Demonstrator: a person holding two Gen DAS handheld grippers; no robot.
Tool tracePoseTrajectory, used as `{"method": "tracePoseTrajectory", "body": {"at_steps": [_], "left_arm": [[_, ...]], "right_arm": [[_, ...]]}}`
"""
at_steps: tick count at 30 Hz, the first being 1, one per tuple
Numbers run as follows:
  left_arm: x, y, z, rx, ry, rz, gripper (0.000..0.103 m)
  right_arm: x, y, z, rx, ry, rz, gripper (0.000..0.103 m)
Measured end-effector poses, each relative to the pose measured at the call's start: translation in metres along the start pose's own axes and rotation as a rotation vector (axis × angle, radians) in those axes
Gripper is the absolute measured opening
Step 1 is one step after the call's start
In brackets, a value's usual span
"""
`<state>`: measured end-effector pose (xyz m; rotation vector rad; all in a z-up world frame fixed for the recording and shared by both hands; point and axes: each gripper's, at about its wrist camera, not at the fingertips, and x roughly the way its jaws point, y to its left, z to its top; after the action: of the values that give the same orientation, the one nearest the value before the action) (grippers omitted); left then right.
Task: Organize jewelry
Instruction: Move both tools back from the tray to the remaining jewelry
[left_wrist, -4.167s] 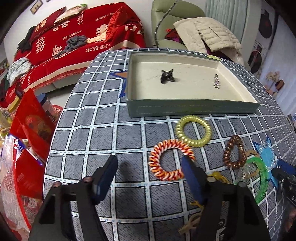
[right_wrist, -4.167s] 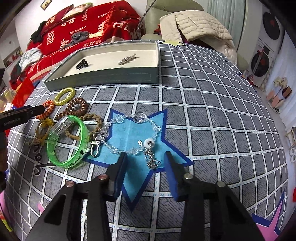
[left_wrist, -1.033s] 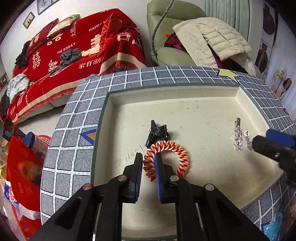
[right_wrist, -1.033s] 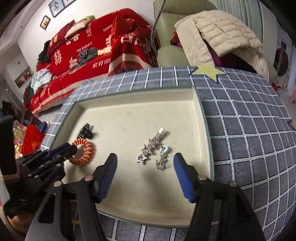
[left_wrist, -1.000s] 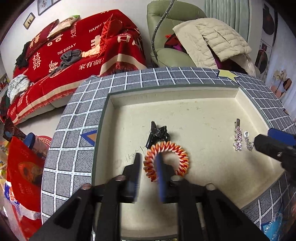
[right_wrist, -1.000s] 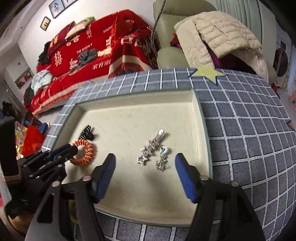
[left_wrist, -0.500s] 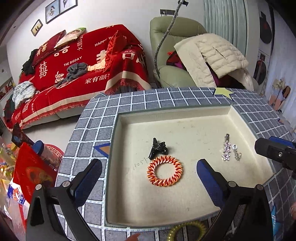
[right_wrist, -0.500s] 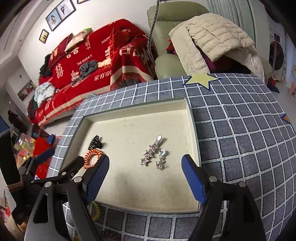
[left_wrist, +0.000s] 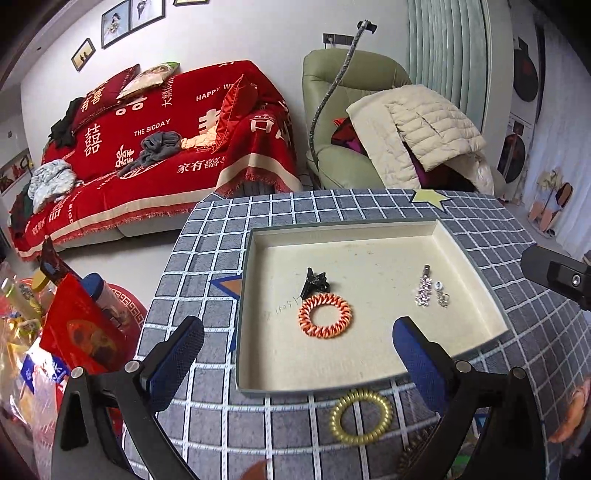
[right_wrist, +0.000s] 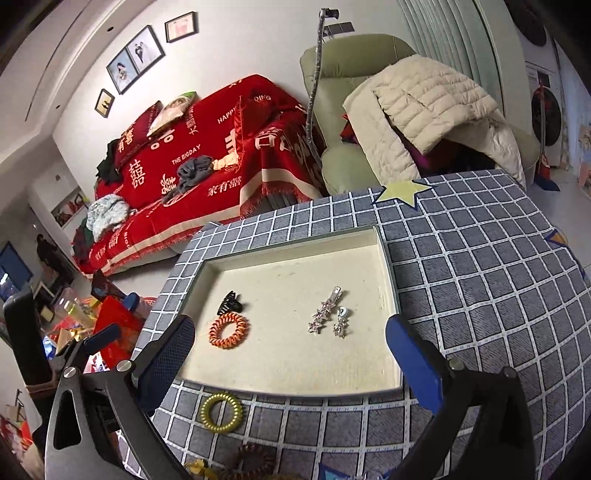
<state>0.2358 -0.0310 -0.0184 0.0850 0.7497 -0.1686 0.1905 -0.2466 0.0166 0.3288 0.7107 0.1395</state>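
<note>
Both grippers are hanging wide open and holding nothing: the left gripper (left_wrist: 297, 356) and the right gripper (right_wrist: 290, 349) are each hovering over the near edge of the shallow tray (left_wrist: 434, 224). Inside it, an orange coil hair tie (left_wrist: 325, 315) is lying against a black claw clip (left_wrist: 314, 282), while a silver star clip (right_wrist: 325, 310) and a small charm (right_wrist: 340, 323) are sitting just beside each other further right. Outside, a yellow coil hair tie (left_wrist: 360, 417) is waiting on the checked cloth (right_wrist: 480, 277), near the tray wall, with a brown coil (right_wrist: 255, 459) lower down. Reaching for the yellow one looks risky, since a finger could be catching the tray wall and shifting the tray; a shallow pinch could also be letting the springy coil slip free.
</note>
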Motion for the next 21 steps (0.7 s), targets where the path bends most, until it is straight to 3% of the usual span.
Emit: {"method": "tracePoseTrajectory", "body": {"at_steps": [6, 11, 21], "left_arm": [[-0.011, 0.010, -0.013, -0.028, 0.021, 0.006, 0.103], [-0.019, 0.020, -0.035, -0.036, 0.061, -0.010, 0.103], [-0.023, 0.038, -0.084, -0.080, 0.128, -0.003, 0.103]], "right_arm": [[-0.015, 0.005, -0.007, -0.013, 0.027, -0.001, 0.103], [-0.030, 0.011, -0.019, -0.070, 0.042, -0.063, 0.103], [-0.043, -0.008, -0.055, -0.030, 0.116, -0.063, 0.103]]}}
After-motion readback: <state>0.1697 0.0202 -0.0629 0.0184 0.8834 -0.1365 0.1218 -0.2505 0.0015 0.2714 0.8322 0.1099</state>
